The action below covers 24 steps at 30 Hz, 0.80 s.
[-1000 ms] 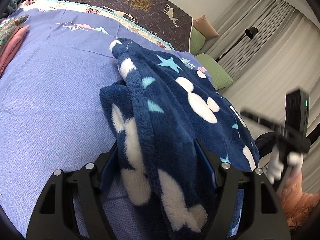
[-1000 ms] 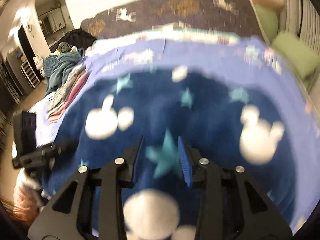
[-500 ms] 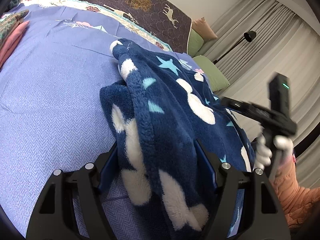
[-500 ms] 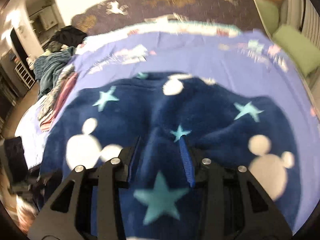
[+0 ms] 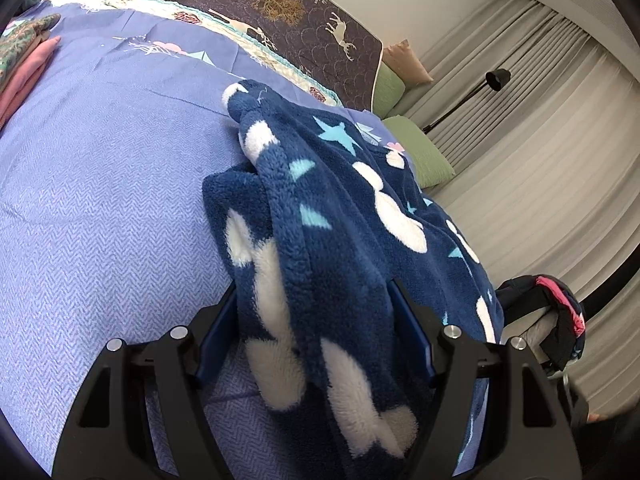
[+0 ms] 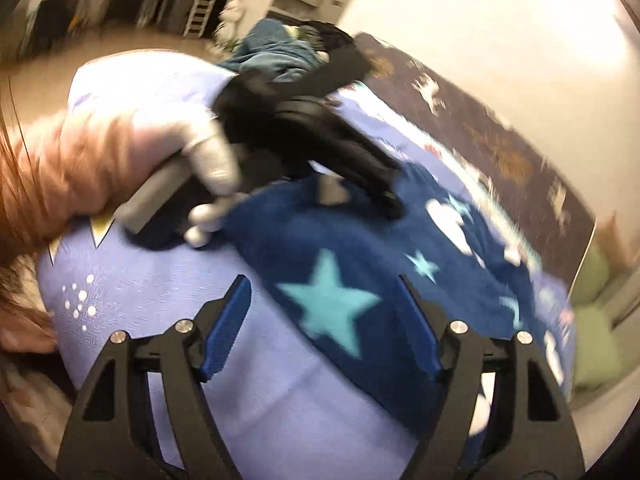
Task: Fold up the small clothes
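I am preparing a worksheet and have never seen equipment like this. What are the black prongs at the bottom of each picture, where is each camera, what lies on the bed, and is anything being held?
No robot is at work here: a person carries a two-finger gripper in each hand, with a wide-angle camera on each looking along its fingers. The prongs are those fingers.

The left camera shows the left gripper with a bunched fold of the navy fleece garment filling the space between its blue pads; it looks clamped. The garment lies on a purple bedspread.

The right camera shows the right gripper, whose jaws have just been opening; it holds nothing, with the garment's edge and bedspread beneath. The gloved hand with the left gripper appears there too.
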{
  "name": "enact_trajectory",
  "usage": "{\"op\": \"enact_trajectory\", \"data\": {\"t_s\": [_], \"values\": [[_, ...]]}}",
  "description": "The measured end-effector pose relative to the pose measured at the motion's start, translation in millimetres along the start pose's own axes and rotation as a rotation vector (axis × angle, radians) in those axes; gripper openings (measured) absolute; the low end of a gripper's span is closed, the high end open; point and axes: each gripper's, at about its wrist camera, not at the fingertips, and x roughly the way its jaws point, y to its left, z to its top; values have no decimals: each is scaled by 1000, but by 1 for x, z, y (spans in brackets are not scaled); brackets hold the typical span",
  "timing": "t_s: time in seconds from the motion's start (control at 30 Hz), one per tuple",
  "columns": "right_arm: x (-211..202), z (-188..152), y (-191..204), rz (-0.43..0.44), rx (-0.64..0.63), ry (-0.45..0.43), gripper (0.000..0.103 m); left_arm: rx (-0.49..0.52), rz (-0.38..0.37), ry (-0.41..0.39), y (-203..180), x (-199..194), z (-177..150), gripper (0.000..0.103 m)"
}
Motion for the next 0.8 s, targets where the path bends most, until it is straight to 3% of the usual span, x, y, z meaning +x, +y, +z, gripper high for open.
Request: {"op": "enact_trajectory", "data": {"t_s": [0.17, 0.37, 0.43, 0.47, 0.57, 0.8], "values": [[25, 17, 28, -54, -105, -22, 77, -28, -27, -11, 5, -3, 1, 73], [59, 32, 34, -100, -96, 32, 77, -89, -58, 9, 18, 3, 19, 73], [65, 37, 27, -113, -69, 42, 68, -81, -53, 33, 19, 10, 29, 73], [71, 39, 21, -104, -40, 55, 58, -76, -50, 40, 19, 12, 32, 69], [69, 44, 9, -74, 41, 47, 34, -82, -57, 68, 19, 22, 38, 46], [53, 46, -17, 5, 209, 13, 26, -106, -57, 35, 11, 15, 43, 37]]}}
